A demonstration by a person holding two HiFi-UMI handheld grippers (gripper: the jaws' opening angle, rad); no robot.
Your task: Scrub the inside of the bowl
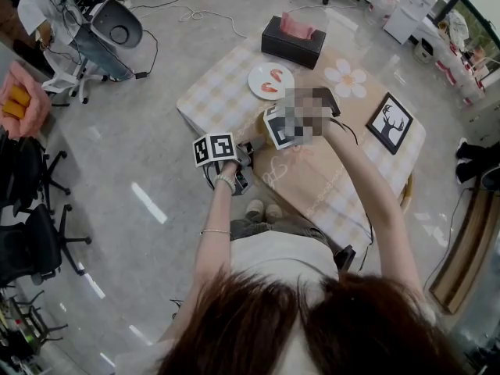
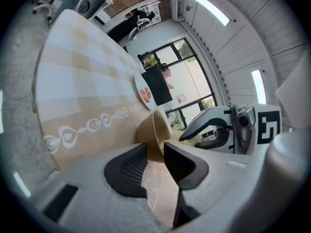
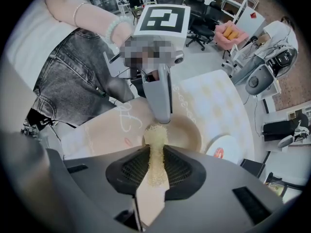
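The left gripper has its jaws closed narrow on the rim of the tan bowl, with the wall clamped between them. The bowl rests on a tan printed runner that lies on the checked table, near the person's edge. The right gripper pinches a pale yellow mesh scrubber. The scrubber's free end stands at the bowl's rim, just beside the left gripper's finger. Whether it touches the inner wall cannot be told.

In the head view both grippers and their marker cubes cover most of the bowl. From the bowl:
- A white plate with orange food lies at 12 o'clock.
- A black tissue box stands beyond the plate.
- A framed deer picture lies at 3 o'clock.
- Office chairs stand on the floor at 9 o'clock, well apart.
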